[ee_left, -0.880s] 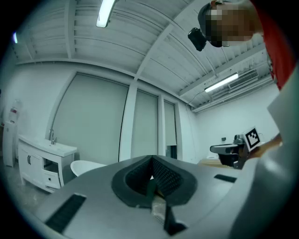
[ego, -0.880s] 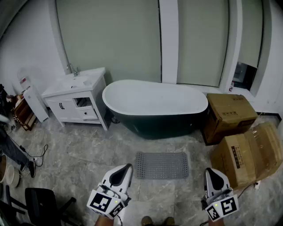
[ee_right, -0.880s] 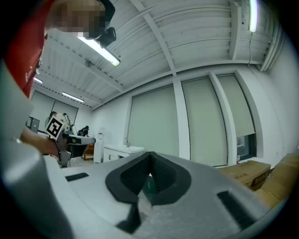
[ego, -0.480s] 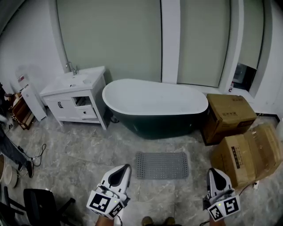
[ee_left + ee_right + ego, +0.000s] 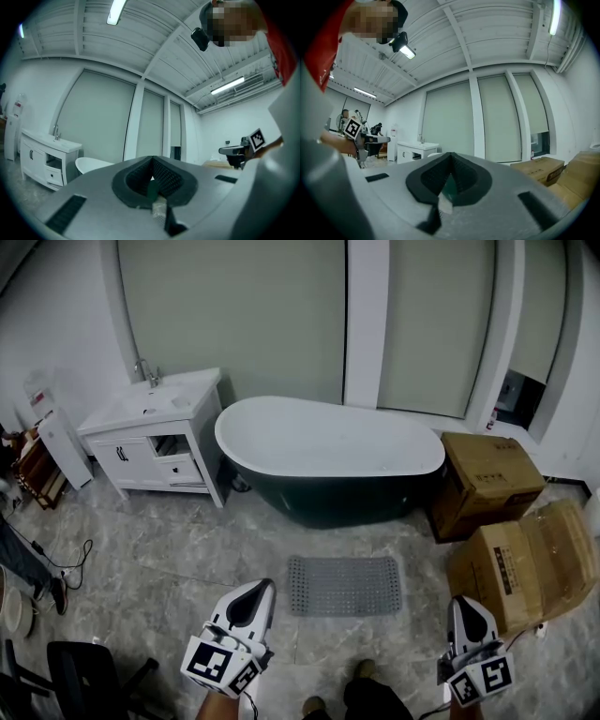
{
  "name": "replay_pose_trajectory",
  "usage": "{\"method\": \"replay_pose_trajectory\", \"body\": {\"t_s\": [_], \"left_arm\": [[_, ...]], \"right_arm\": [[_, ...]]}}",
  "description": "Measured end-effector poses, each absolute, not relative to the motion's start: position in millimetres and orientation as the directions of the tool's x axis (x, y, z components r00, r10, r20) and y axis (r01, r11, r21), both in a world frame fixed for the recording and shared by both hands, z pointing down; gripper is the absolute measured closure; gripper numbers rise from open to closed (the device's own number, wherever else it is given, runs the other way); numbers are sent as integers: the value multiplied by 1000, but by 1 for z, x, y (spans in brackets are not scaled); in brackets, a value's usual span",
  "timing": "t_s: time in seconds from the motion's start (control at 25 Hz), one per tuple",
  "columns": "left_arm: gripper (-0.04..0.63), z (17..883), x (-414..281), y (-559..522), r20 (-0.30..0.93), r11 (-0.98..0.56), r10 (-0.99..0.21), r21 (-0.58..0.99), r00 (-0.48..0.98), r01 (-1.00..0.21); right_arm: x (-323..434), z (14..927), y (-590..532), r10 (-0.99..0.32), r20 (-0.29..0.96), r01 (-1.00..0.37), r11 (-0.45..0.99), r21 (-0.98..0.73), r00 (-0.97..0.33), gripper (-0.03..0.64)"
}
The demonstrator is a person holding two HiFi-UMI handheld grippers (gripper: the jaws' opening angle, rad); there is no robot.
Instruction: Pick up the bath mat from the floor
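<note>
A grey perforated bath mat (image 5: 343, 585) lies flat on the marble floor in front of the tub. My left gripper (image 5: 255, 593) hovers near the mat's left end, at the bottom of the head view, its jaws shut with nothing between them. My right gripper (image 5: 464, 608) hangs to the right of the mat, also shut and empty. Both point level toward the far wall. In the left gripper view the left gripper (image 5: 152, 164) faces the windows; the right gripper (image 5: 451, 161) does the same in its own view. Neither gripper view shows the mat.
A dark freestanding bathtub (image 5: 328, 460) stands behind the mat. A white vanity with a sink (image 5: 155, 432) is at the left. Two cardboard boxes (image 5: 520, 559) crowd the right side. A black chair (image 5: 89, 676) and cables lie at the lower left. My shoes (image 5: 366, 669) show at the bottom.
The view has shifted a little forward and my foot has stepped in at the bottom. Both grippers stay shut and keep their places in the picture.
</note>
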State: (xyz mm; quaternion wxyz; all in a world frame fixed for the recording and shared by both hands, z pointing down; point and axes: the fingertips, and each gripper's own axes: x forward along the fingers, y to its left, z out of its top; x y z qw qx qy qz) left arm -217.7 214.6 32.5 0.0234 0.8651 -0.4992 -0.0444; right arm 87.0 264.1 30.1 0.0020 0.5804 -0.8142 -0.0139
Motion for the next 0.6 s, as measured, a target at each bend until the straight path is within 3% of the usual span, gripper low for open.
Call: {"method": "replay_pose_trajectory", "body": {"t_s": [0.6], "left_arm": [[586, 81, -188, 85, 77, -410, -906, 72, 415, -909]], "right_arm": [[144, 83, 121, -932, 62, -932, 359, 50, -356, 612]]}}
